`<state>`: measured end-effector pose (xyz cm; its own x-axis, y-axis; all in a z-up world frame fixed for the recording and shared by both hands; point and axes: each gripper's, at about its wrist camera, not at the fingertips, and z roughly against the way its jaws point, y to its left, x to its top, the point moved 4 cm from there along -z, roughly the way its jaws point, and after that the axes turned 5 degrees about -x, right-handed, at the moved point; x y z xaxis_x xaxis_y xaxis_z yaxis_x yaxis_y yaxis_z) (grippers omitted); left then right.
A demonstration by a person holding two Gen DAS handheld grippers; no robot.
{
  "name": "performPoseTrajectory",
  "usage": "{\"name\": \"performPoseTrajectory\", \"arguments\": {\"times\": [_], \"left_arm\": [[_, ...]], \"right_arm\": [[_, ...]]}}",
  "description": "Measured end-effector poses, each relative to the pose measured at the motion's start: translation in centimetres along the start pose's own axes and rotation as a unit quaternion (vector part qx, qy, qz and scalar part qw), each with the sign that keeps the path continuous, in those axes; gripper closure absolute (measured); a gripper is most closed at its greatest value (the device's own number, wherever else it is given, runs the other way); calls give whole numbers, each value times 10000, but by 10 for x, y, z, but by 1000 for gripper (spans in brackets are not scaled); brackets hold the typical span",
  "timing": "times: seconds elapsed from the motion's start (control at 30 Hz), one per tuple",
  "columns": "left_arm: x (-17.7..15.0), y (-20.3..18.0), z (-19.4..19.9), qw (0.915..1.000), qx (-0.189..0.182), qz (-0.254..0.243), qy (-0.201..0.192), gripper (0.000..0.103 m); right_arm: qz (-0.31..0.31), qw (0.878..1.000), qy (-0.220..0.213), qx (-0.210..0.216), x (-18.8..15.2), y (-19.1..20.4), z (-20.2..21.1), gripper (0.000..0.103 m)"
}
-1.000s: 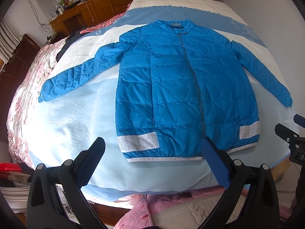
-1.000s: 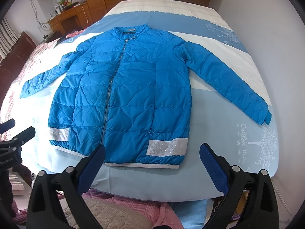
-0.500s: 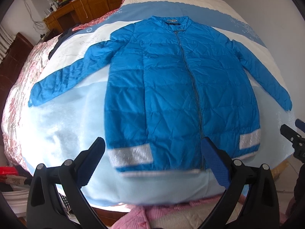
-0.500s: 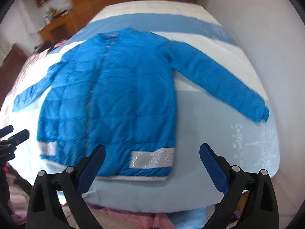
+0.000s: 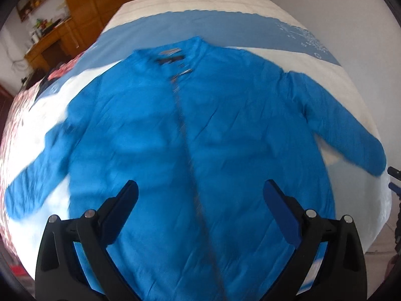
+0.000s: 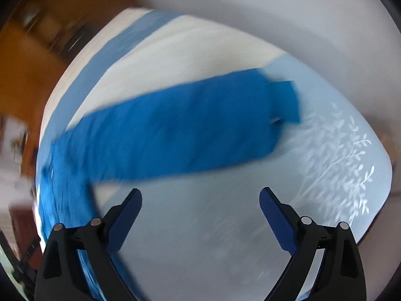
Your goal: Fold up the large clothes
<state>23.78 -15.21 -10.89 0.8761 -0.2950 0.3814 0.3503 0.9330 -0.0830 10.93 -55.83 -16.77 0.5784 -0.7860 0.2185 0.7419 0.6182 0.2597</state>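
A bright blue quilted jacket [image 5: 200,130] lies flat and zipped on the bed, collar at the far end, both sleeves spread out. My left gripper [image 5: 200,195] hovers open over the jacket's lower front, near the zipper, with nothing between its fingers. In the right wrist view the jacket's right sleeve [image 6: 180,130] runs across the frame, its cuff [image 6: 288,100] at the right end. My right gripper [image 6: 200,200] is open above bare sheet just short of that sleeve. Both views are blurred by motion.
The bed carries a pale blue and white sheet [image 5: 250,25] with a white tree print [image 6: 338,163] near its right corner. A white wall [image 6: 275,7] flanks the right side. Wooden cabinets and a desk [image 5: 50,40] stand at the far left, beside a pink floral quilt [image 5: 15,115].
Both grippers have moved forward over the bed. The left one now sits above the jacket's body; the right one has swung right toward the right sleeve. Both stay open.
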Motion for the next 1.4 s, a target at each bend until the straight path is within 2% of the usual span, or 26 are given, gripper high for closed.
{"name": "performPoseTrajectory", "arguments": {"times": [0.1, 0.3, 0.4, 0.47, 0.57, 0.63, 0.73, 0.8, 0.83, 0.93, 1.1, 1.2, 1.3, 1.4], "left_arm": [[29, -24, -22, 9997, -199, -102, -5, 5], [64, -61, -66, 9982, -538, -241, 85, 7], [70, -63, -87, 9975, -642, -125, 279, 27], [72, -61, -101, 9966, -710, 17, 424, 30], [72, -56, -115, 9961, -714, 112, 506, 32], [72, -53, -123, 9954, -773, 162, 549, 35], [71, -45, -131, 9945, -811, 263, 611, 38], [70, -39, -130, 9945, -812, 295, 591, 38], [69, -35, -127, 9947, -818, 294, 556, 38], [69, -24, -118, 9954, -798, 275, 460, 38], [66, 2, -101, 9953, -798, 412, 366, 38], [61, 20, -94, 9947, -802, 536, 351, 38], [59, 36, -88, 9941, -807, 661, 288, 37], [57, 51, -81, 9932, -834, 784, 227, 37]], "right_arm": [[-401, 9990, 175, -2, 31, -32, -22, 9], [-758, 9956, 437, 333, 48, -56, -49, 15], [-929, 9932, 525, 468, 53, -57, -63, 17], [-1009, 9926, 464, 496, 56, -59, -66, 19], [-989, 9939, 397, 296, 60, -61, -67, 44], [-1005, 9936, 381, 360, 63, -61, -66, 71], [-1082, 9887, 269, 1004, 64, -49, -53, 80], [-941, 9840, 56, 1515, 64, -32, -34, 80], [-779, 9776, -88, 1952, 64, -14, -19, 80], [-122, 9707, -323, 2379, 62, 37, 12, 81], [980, 9663, -338, 2356, 52, 143, 24, 81], [1578, 9642, -273, 2115, 40, 207, 12, 81], [1963, 9547, -87, 2236, 23, 254, 7, 81], [2338, 9496, -6, 2089, 4, 285, -3, 81]]}}
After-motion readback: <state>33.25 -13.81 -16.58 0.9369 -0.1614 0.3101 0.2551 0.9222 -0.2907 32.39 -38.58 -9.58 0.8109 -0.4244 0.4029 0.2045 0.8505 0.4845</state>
